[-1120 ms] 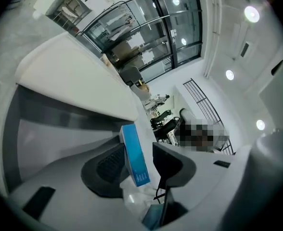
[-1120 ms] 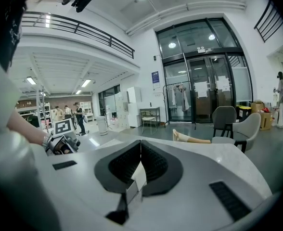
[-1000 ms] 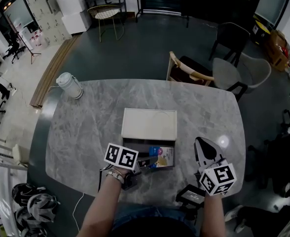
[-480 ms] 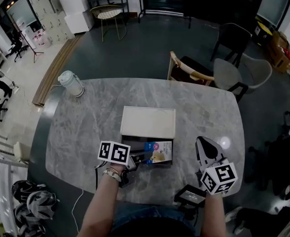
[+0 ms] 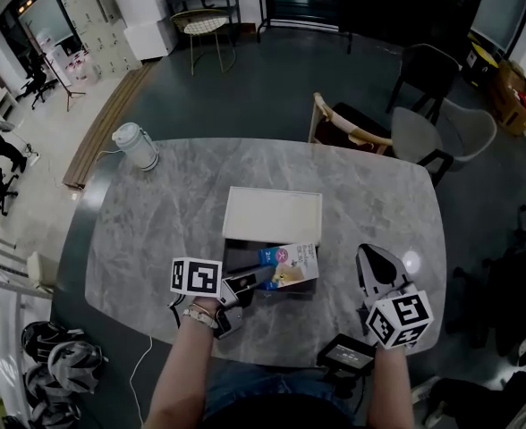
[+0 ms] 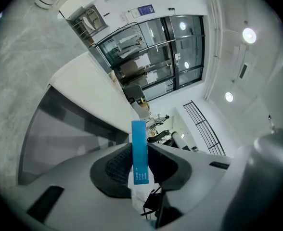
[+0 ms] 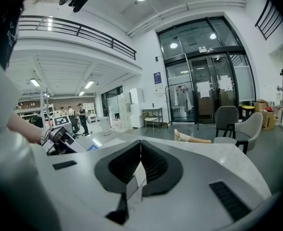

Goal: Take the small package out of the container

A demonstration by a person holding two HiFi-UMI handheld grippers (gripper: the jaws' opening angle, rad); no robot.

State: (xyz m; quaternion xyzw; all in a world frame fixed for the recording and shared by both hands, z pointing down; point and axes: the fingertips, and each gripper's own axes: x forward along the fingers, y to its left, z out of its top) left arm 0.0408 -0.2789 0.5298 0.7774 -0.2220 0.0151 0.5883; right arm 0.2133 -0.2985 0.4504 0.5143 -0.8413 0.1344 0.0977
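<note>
One broad grey table carries everything here. On it sits the container, a dark tray with its white lid lying open behind. The left gripper is reaching in from the near side, and its jaws are clamped on the small package. From that gripper's view the blue edge stands straight up between the pads.

The package is tipped up over the tray, and I'd say it is not carried clear yet. It looks flat, thin and light. It seems stiff enough to stick out past the pads without drooping, though a hard squeeze would likely crush it. The printed face looks glossy, so it could pivot or slide in a narrow pinch. The hold is at one end, and a bite nearer the middle would swing less.

The right gripper waits off to the side, jaws pressed together on nothing.

The count:
- one table
- one container
- one lid
- two grippers
- one white canister at the far corner
- one dark device at the near edge
- one package
</note>
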